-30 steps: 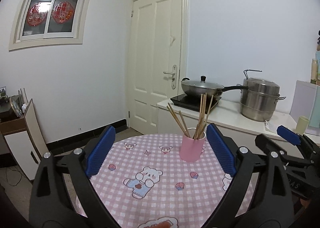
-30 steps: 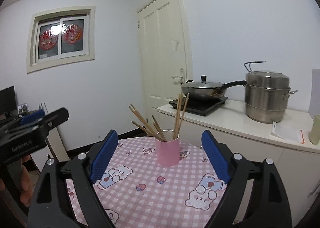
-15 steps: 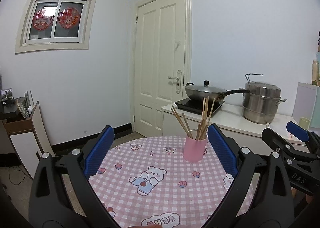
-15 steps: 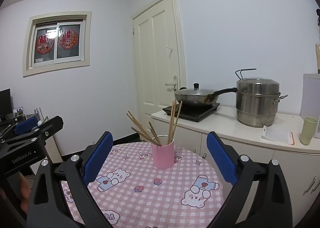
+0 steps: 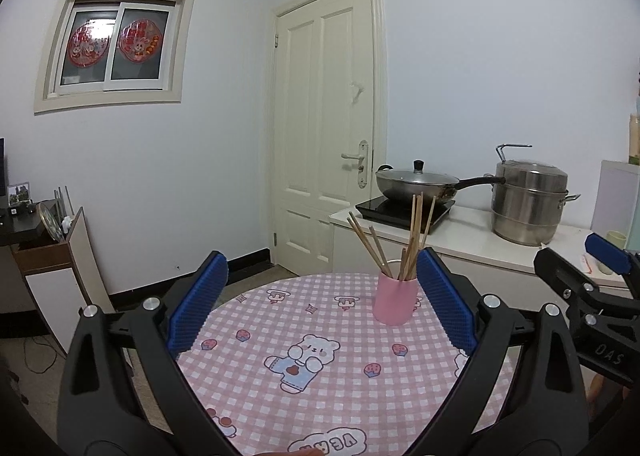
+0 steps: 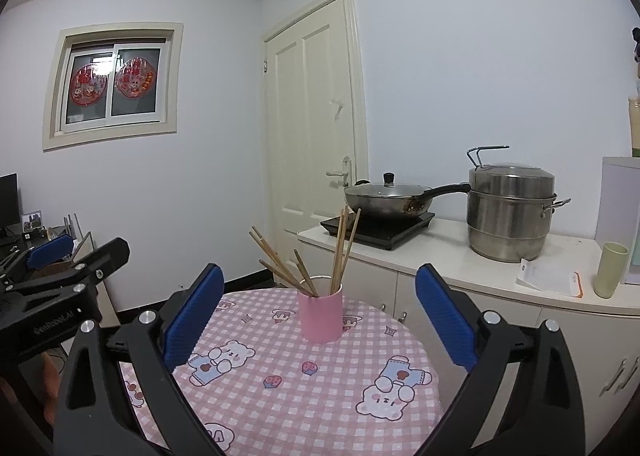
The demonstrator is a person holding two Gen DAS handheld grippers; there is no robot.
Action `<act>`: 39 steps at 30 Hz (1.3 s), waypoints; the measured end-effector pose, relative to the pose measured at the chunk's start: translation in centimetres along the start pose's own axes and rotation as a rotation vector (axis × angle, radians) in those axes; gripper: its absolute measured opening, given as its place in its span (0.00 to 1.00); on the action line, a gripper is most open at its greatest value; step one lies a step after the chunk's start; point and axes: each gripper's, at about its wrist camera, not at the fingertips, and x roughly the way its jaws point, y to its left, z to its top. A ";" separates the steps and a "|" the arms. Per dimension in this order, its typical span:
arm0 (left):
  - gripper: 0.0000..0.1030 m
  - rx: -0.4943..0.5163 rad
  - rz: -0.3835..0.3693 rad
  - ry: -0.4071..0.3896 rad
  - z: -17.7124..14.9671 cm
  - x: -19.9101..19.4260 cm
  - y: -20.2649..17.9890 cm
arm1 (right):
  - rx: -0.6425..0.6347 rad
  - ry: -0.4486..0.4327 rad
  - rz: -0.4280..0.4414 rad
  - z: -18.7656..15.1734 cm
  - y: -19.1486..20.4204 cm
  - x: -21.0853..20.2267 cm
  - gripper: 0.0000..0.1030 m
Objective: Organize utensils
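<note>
A round table point(image 6: 280, 396) under a pink checked cloth printed with bears carries one pink cup point(image 6: 321, 314) of wooden chopsticks point(image 6: 340, 252), upright toward the cloth's twelve o'clock edge.

Each hand-held gripper, left point(image 5: 320, 296) and right point(image 6: 318, 304), has glossy black plastic arms with triangular cut-outs, silver screws near the pivots at ten and two o'clock, and ribbed blue fingertip pads point(image 5: 198, 302); white lettering marks their sides.
</note>
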 end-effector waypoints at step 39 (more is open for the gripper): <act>0.91 -0.005 -0.001 0.023 -0.3 0.8 0.2 | 0.000 0.018 0.010 0.1 1.1 0.3 0.92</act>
